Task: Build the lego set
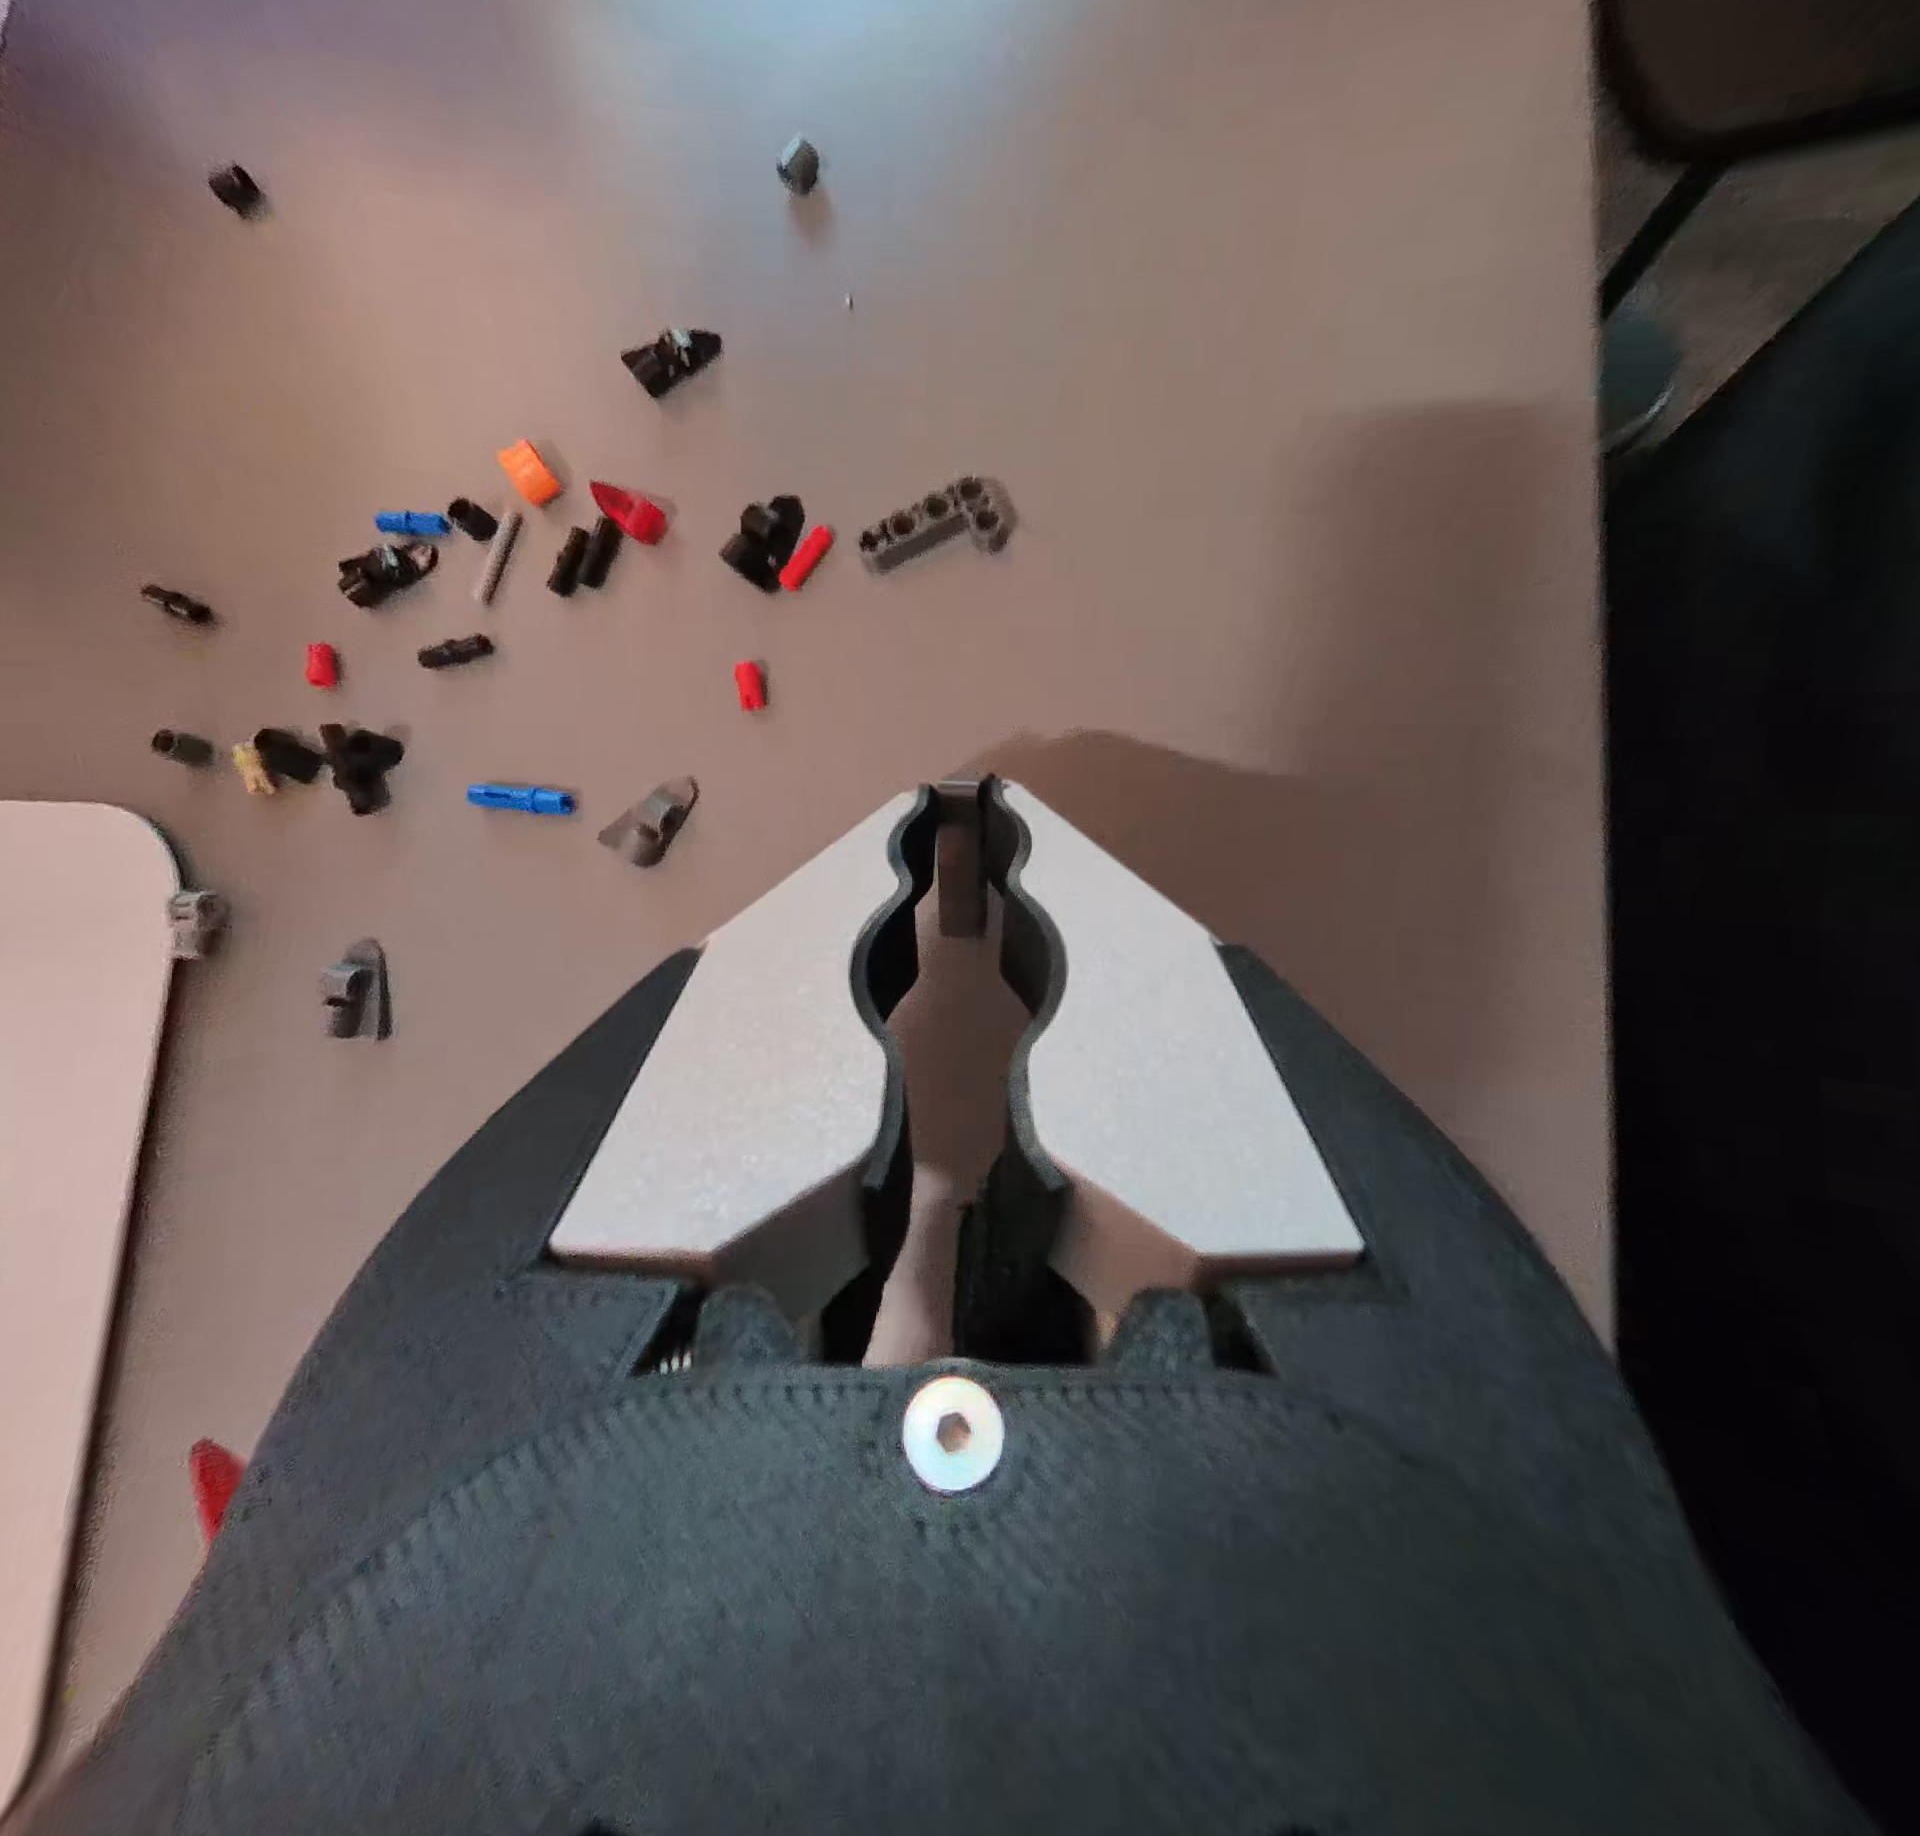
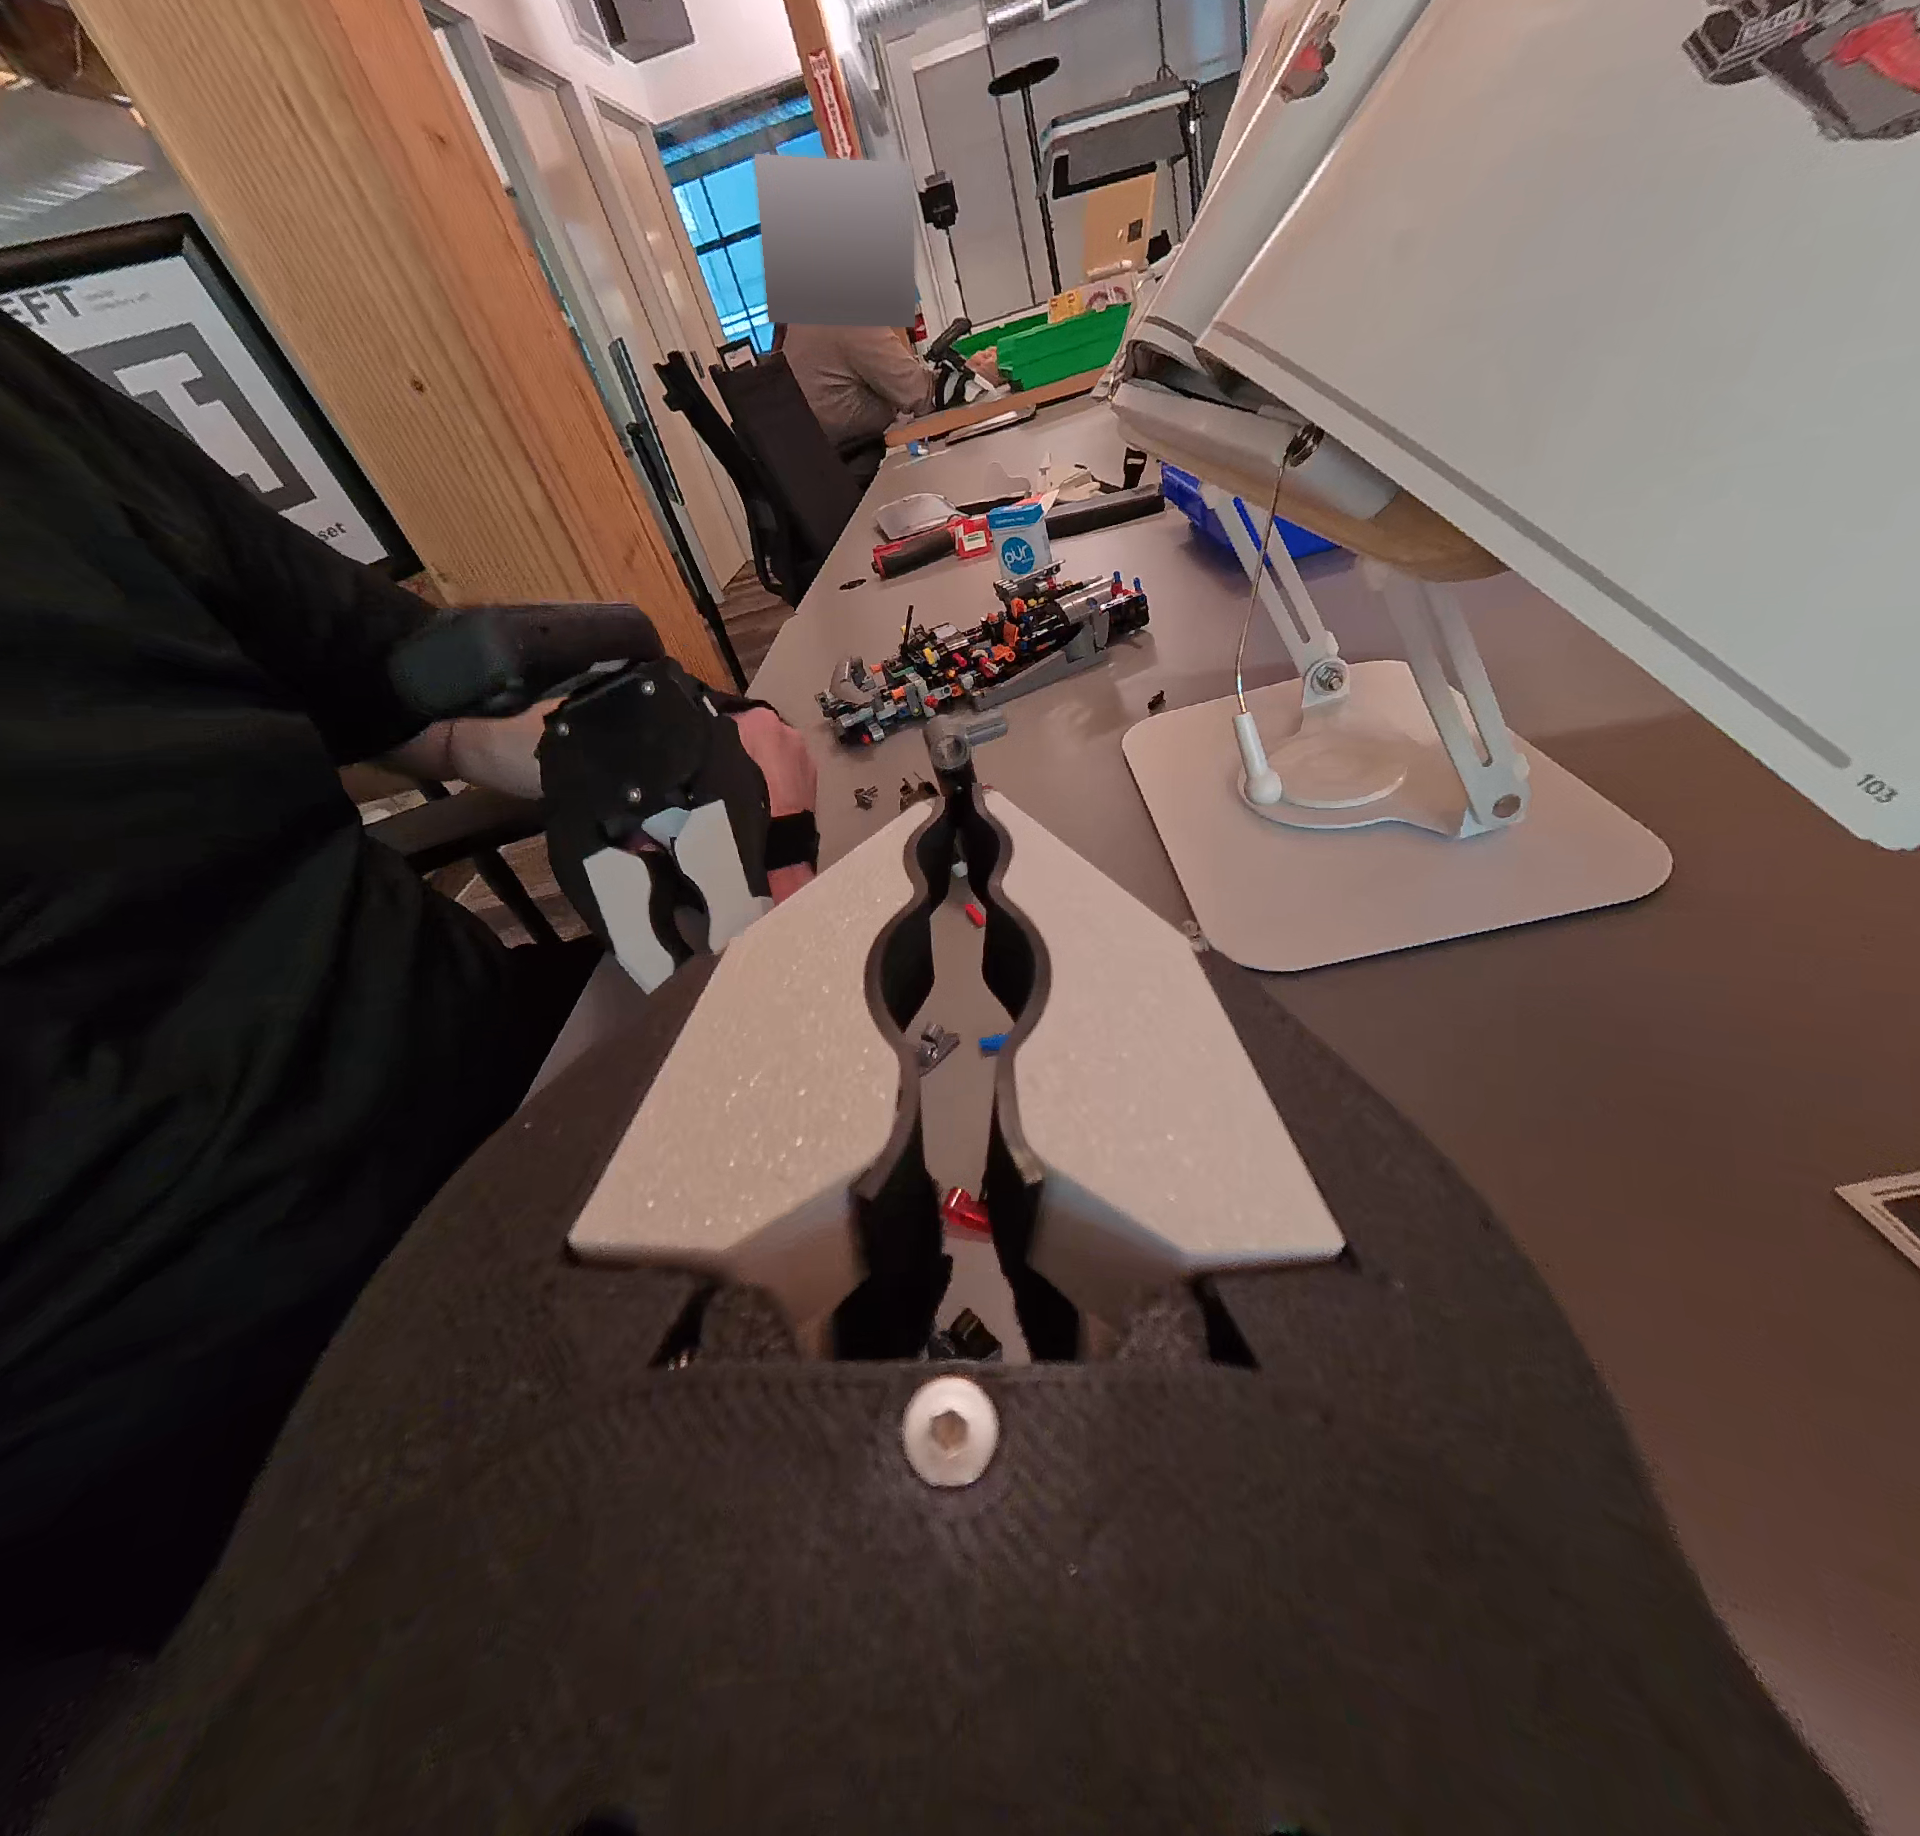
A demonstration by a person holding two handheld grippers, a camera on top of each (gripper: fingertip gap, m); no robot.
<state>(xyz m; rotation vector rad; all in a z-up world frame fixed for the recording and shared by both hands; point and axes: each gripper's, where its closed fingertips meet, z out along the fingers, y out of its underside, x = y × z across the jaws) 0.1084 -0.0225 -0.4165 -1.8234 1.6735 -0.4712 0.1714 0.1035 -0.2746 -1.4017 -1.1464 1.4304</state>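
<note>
My left gripper [image 1: 958, 799] is shut on a small dark grey flat piece [image 1: 958, 872] and hangs above the brown table, to the right of the loose parts. Several small black, red and blue pieces lie scattered there, with a grey L-shaped beam [image 1: 935, 521] and an orange ring [image 1: 530, 471]. My right gripper [image 2: 958, 789] is shut on a small grey connector piece [image 2: 961, 737] that sticks up past the tips. Beyond it the partly built lego chassis [image 2: 987, 648] lies on the table. The left gripper also shows in the right wrist view [image 2: 670, 872], held in a hand.
A white stand [image 2: 1392, 851] holds the open instruction book [image 2: 1558, 280] at the right; its base corner shows in the left wrist view [image 1: 73, 1059]. The table edge [image 1: 1600, 643] runs down the right. A small blue box [image 2: 1016, 539] and a seated person lie farther back. My hands' fingertips stand some 20 cm from each other.
</note>
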